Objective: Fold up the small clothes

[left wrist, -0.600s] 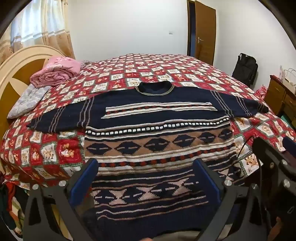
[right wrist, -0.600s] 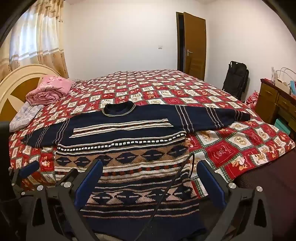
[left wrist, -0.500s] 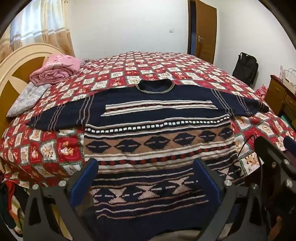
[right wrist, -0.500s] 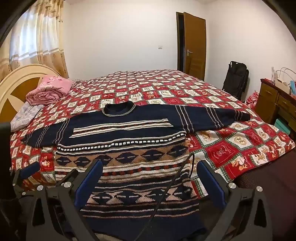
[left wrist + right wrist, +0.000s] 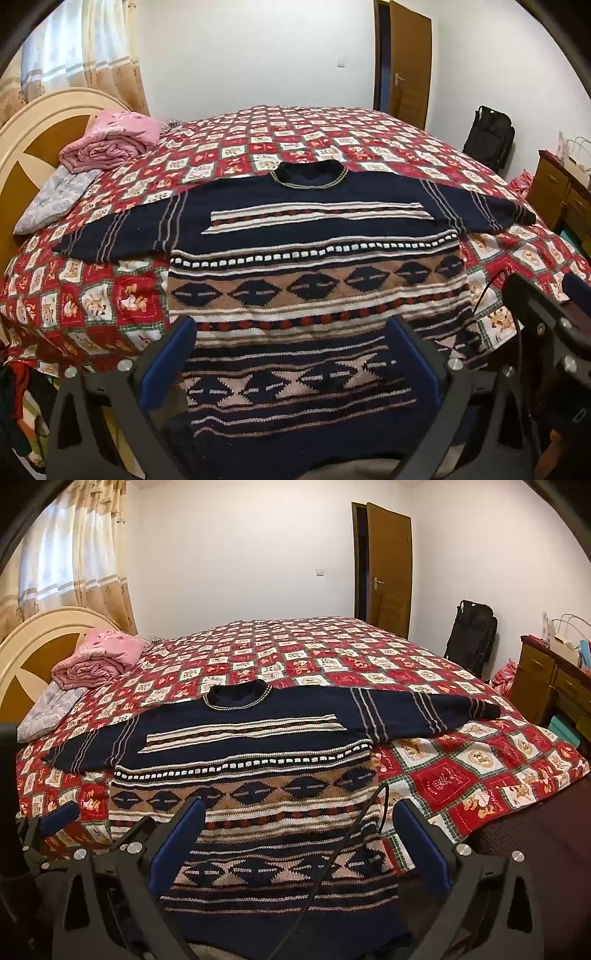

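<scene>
Hovering low in frame, left tool [image 5: 288, 350] and right tool [image 5: 299, 834] gape apart – empty – over the flat sweater [image 5: 314, 236] on the bed [image 5: 295, 125]

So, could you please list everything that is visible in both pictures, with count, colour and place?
sweater: one, navy with tan, white and red bands, spread flat on the bed, sleeves out
bedspread: one, red and white checks, covers the bed
blanket: one, pink, bundled by the headboard
pillow: one, pale grey, below the blanket
headboard: one, cream and brown, far left
curtain: one, beige, upper left
door: one, brown, ajar, far wall
bag: one, black, by the wall
dresser: one, brown, far right
cable: one, black, over the sweater
left hand-held gripper: open, above the hem
right hand-held gripper: open, above the hem
</scene>
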`<state>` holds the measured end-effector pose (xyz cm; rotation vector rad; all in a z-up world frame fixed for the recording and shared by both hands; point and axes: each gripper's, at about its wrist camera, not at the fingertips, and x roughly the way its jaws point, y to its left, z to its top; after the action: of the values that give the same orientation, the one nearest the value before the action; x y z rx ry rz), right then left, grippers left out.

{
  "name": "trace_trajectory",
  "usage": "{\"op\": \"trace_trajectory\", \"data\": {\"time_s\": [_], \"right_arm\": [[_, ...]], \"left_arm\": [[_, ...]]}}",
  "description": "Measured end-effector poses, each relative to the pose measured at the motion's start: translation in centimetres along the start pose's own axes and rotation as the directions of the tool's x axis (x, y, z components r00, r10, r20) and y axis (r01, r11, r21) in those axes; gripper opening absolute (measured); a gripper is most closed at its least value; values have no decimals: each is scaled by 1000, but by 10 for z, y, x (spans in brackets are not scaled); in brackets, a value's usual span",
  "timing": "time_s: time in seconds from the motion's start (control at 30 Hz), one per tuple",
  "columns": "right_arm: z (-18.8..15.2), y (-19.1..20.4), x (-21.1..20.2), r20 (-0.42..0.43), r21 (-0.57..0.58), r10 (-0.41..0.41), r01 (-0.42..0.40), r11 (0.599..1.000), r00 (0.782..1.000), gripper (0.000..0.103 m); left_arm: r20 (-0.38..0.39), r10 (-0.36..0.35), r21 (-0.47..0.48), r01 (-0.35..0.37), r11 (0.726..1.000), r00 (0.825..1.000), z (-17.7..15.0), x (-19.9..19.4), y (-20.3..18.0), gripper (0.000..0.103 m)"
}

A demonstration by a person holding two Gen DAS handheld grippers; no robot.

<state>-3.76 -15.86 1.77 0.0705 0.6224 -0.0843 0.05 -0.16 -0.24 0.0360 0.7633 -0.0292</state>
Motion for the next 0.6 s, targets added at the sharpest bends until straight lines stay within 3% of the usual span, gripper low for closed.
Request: {"op": "trace_trajectory", "data": {"time_s": [0.6], "right_arm": [[-3, 0, 5, -20, 4, 11, -10, 1000, 1000, 102]], "left_arm": [[-1, -3, 1, 3, 1000, 1000, -1, 0, 2, 103]]}}
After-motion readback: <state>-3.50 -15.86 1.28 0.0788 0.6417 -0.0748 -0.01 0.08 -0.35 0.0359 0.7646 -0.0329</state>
